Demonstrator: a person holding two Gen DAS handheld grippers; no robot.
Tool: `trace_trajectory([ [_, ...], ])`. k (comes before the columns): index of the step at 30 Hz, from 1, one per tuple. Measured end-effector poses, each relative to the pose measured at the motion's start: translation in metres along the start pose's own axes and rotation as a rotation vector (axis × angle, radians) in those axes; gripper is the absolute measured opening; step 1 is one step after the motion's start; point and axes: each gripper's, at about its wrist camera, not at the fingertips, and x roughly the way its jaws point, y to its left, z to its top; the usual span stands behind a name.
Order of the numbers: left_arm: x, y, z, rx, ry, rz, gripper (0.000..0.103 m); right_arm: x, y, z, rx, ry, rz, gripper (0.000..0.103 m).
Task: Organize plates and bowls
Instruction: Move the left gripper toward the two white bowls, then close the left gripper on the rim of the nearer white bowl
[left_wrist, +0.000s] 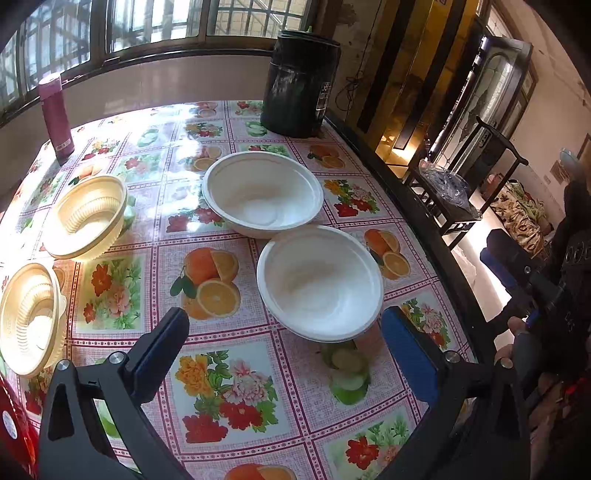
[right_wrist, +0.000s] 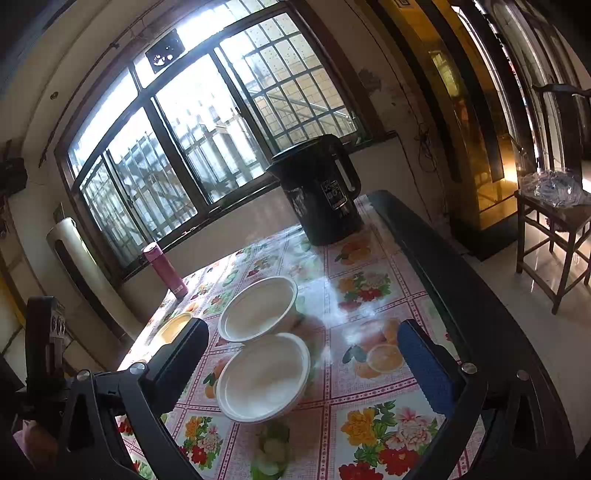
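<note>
Fruit-print bench (left_wrist: 236, 398) under a barred window, w/ dark edge close on the right. Left tongs (left_wrist: 284, 354) spread wide, empty; right tongs (right_wrist: 303, 365) released too, nothing between. Near white bowl (left_wrist: 320, 282) sits just ahead, touching the far white bowl (left_wrist: 263, 194). Two yellow bowls (left_wrist: 86, 216) lie left of it, apart. Risk: nudging the near bowl shoves its neighbour, or slides it toward the edge. Kettle (left_wrist: 301, 85) beyond; open room left.

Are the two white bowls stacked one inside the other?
No, the nearer white bowl and the farther white bowl sit side by side on the flowered tablecloth, rims almost meeting.
</note>
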Motion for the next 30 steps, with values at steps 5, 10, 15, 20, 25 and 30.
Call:
trace_trajectory([
  [5, 0.018, 0.017, 0.008, -0.077, 0.034, 0.007, 0.103, 0.035, -0.014, -0.005, 0.087, 0.059, 0.043, 0.103],
  [10, 0.038, 0.034, 0.023, -0.167, 0.074, -0.002, 0.103, 0.059, -0.028, -0.012, 0.160, 0.112, 0.060, 0.103],
  [15, 0.058, 0.033, 0.023, -0.200, 0.130, -0.037, 0.103, 0.070, -0.041, -0.015, 0.260, 0.136, 0.194, 0.103],
  [20, 0.064, 0.020, 0.018, -0.147, 0.139, -0.050, 0.103, 0.087, -0.047, -0.024, 0.363, 0.212, 0.306, 0.103],
  [25, 0.066, 0.021, 0.016, -0.148, 0.160, -0.060, 0.103, 0.098, -0.046, -0.030, 0.412, 0.255, 0.355, 0.103],
  [30, 0.069, 0.018, 0.015, -0.133, 0.158, -0.031, 0.103, 0.107, -0.038, -0.035, 0.400, 0.286, 0.338, 0.103],
])
